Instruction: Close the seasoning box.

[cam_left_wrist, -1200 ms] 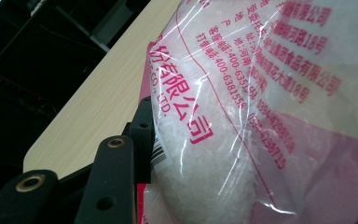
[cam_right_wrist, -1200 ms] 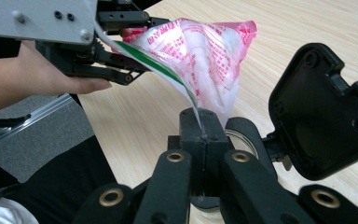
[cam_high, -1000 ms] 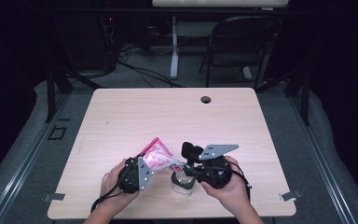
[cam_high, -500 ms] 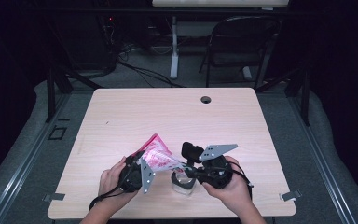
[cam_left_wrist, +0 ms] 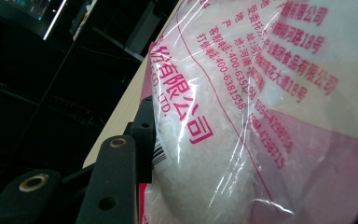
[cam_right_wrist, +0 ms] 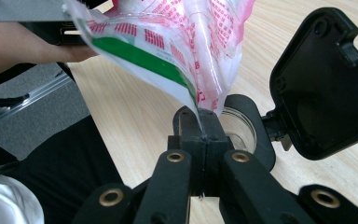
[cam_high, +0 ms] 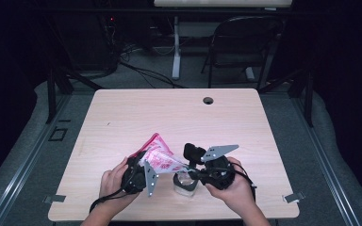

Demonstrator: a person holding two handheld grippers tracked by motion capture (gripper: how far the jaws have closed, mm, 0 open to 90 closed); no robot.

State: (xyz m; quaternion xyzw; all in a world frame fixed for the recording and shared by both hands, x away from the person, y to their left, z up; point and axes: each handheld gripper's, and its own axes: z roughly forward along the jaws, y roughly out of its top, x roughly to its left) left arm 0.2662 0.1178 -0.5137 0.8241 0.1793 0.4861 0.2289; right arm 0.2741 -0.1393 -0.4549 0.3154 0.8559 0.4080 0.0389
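A clear plastic bag [cam_high: 158, 155] with pink print and white crystals hangs tilted between my two grippers near the table's front edge. My left gripper [cam_high: 145, 162] is shut on the bag's body; one black finger [cam_left_wrist: 142, 135] presses against the film [cam_left_wrist: 242, 121]. My right gripper [cam_high: 188, 170] is shut on the bag's lower corner [cam_right_wrist: 186, 88], jaws together [cam_right_wrist: 198, 120]. Just under that corner stands a small clear round container [cam_right_wrist: 240, 128] with its hinged black lid [cam_right_wrist: 326, 84] standing open. From above the container [cam_high: 185, 182] sits between the two hands.
The light wooden table [cam_high: 179, 117] has a round cable hole [cam_high: 208, 100] near its far edge. A folding chair [cam_high: 245, 42] and cables stand on the floor beyond. The person's left forearm [cam_right_wrist: 23, 49] crosses the right gripper view's upper left.
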